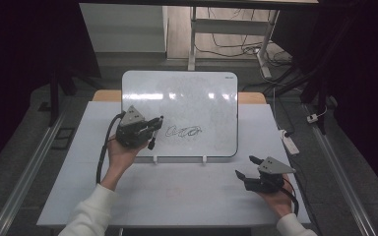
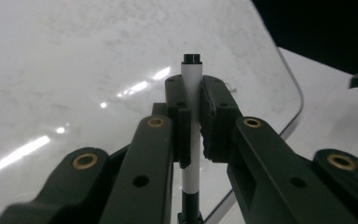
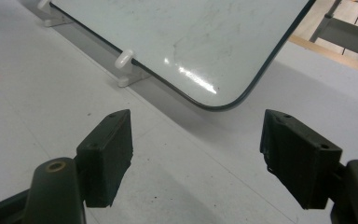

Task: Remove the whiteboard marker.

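Marker sits clenched in our left gripper's jaws, over the whiteboard's left part beside the scribble. We judge writing is in hand; next we must press the tip down. Our right gripper rests released at the bench's near right corner.

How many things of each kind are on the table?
Whiteboard: 1
Marker in the left claw: 1
White board stands: 2
Claws, counting the open right claw: 2
Total: 6
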Tool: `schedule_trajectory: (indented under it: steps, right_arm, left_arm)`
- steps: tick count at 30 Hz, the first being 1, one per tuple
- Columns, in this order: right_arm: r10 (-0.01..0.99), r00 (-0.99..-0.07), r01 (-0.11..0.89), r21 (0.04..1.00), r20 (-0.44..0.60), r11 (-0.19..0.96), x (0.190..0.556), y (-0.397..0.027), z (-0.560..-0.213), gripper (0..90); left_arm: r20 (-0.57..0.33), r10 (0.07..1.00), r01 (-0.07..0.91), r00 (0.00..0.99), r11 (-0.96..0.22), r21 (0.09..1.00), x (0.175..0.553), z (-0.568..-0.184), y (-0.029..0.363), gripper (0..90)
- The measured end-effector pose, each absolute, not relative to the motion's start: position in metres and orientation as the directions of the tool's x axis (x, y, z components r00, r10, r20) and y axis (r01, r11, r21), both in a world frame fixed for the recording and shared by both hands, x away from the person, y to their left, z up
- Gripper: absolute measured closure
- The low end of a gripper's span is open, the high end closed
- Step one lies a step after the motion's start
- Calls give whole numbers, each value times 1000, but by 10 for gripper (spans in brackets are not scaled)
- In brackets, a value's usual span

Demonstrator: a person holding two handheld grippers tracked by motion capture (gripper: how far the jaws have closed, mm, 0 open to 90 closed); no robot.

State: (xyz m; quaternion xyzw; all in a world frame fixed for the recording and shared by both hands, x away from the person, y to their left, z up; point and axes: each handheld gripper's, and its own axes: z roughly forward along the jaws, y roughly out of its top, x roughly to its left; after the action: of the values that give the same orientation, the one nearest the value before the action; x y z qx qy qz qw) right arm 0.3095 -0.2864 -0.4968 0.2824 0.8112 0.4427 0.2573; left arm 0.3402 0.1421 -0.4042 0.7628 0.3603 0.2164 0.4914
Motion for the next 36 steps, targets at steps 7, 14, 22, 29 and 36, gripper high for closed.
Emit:
schedule_trajectory:
  steps: [7,14,22,29,36]
  right_arm:
    - [676,-726,245,871,-126,425,309,-280,-493,254]
    - [662,-744,254,878,-91,406,311,-271,-488,254]
    - [642,-764,257,881,-66,397,311,-255,-481,257]
    - [614,-789,282,889,1,361,313,-238,-469,286]
    - [586,-808,316,879,52,357,314,-215,-467,298]
  left_arm:
    - [-36,700,316,713,-275,908,334,-403,122,820]
    - [-23,657,295,754,-308,905,329,-402,105,820]
    - [-19,606,280,795,-339,898,326,-401,83,820]
    - [-17,577,266,817,-351,898,323,-404,67,820]
    - [-8,565,251,825,-353,901,319,-406,60,820]
